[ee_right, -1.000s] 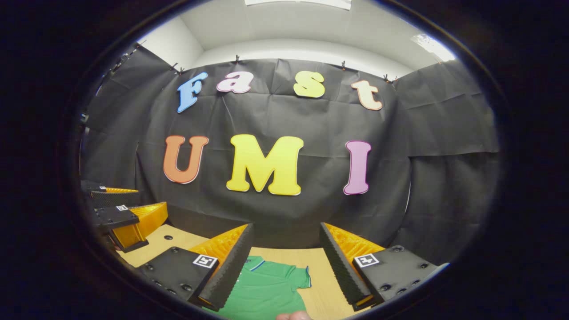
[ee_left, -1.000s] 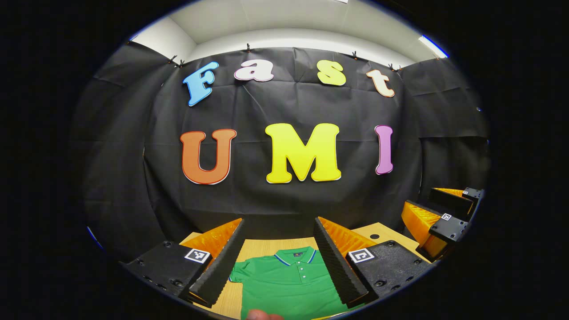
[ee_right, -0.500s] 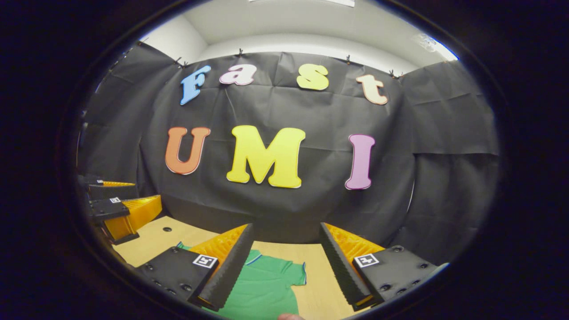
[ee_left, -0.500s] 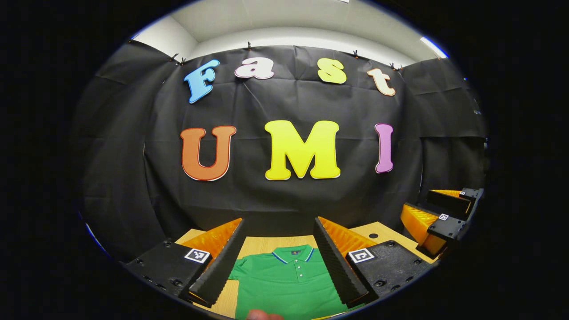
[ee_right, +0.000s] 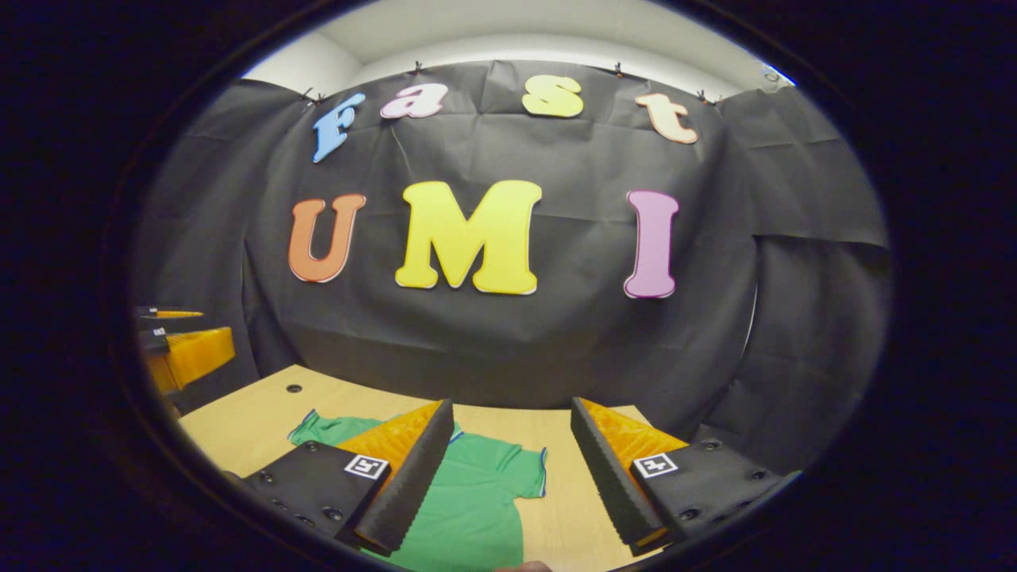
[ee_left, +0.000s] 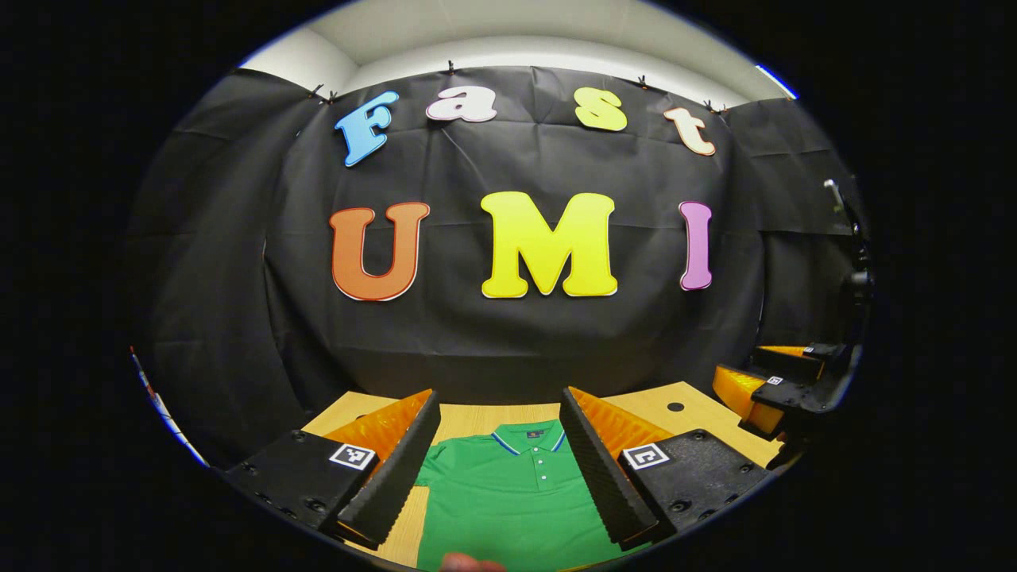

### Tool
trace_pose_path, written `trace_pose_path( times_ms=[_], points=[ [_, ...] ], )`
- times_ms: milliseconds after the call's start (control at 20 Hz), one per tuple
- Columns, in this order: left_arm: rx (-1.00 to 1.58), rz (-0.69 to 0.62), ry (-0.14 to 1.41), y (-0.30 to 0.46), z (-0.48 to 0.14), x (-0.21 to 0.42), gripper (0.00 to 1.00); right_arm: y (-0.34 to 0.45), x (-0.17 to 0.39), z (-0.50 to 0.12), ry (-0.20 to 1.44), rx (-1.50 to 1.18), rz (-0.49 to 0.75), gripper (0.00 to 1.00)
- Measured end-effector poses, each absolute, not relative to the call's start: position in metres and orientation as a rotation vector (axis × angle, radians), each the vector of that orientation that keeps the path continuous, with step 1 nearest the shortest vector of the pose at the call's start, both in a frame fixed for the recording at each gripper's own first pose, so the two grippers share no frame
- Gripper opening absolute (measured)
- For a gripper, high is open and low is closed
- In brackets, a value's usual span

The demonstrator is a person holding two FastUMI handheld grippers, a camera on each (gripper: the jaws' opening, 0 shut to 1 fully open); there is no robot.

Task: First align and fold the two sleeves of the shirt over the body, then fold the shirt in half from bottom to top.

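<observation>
Shirt (ee_left: 508, 492), green with a collar and a short row of buttons, lies flat on the wooden surface (ee_left: 477, 415), spread out with its collar toward the black cloth wall (ee_left: 508, 349).

In the left gripper view, the left hand-held gripper (ee_left: 496, 465) hangs above the shirt with its two fingers (ee_left: 393, 477) spread wide apart, released and holding nothing; the shirt's collar and chest show in the gap between them, and neither finger touches the fabric. A fingertip of the person's hand (ee_left: 469, 563) peeks in at the very bottom edge. Off to the right of this view, the right hand-held gripper (ee_left: 783, 385) hovers over the far corner of the surface, near a small dark hole (ee_left: 674, 407) in the wood.

In the right gripper view, the right hand-held gripper (ee_right: 508, 469) is likewise wide open and empty, held above the surface. Between its fingers (ee_right: 413, 477) the shirt's (ee_right: 477, 500) right side shows, with one short sleeve (ee_right: 528, 473) lying out flat on the wood; the other sleeve (ee_right: 326, 429) pokes out beyond the left finger. Both sleeves are still unfolded. At the far left of this view the left hand-held gripper (ee_right: 179, 349) shows, above the surface's (ee_right: 254, 413) edge.
</observation>
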State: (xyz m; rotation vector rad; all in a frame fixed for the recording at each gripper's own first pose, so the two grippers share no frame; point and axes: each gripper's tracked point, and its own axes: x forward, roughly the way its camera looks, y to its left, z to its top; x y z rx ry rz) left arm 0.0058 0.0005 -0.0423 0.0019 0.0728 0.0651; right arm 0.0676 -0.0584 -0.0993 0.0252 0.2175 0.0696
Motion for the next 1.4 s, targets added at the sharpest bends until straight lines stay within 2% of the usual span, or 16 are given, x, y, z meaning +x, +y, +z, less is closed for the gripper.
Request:
trace_pose_path(
  times_ms=[500, 1050, 1100, 1250, 1300, 1400],
  points=[
    [-0.007, 0.149, 0.134, 0.011, -0.064, 0.035, 0.97, -0.092, 0.162, -0.267, 0.534, 0.104, 0.035, 0.94],
    [-0.051, 0.161, 0.226, 0.009, -0.097, 0.056, 0.98, -0.1, 0.228, -0.396, 0.74, 0.088, 0.043, 0.96],
    [-0.046, 0.165, 0.239, 0.01, -0.101, 0.055, 0.98, -0.099, 0.232, -0.403, 0.761, 0.087, 0.049, 0.93],
    [-0.046, 0.169, 0.263, 0.012, -0.106, 0.056, 0.98, -0.097, 0.24, -0.409, 0.781, 0.098, 0.061, 0.67],
    [-0.049, 0.17, 0.266, 0.012, -0.107, 0.056, 0.98, -0.096, 0.238, -0.412, 0.792, 0.09, 0.065, 0.67],
    [-0.049, 0.165, 0.272, 0.009, -0.109, 0.058, 0.98, -0.097, 0.243, -0.412, 0.808, 0.077, 0.058, 0.32]
  ],
)
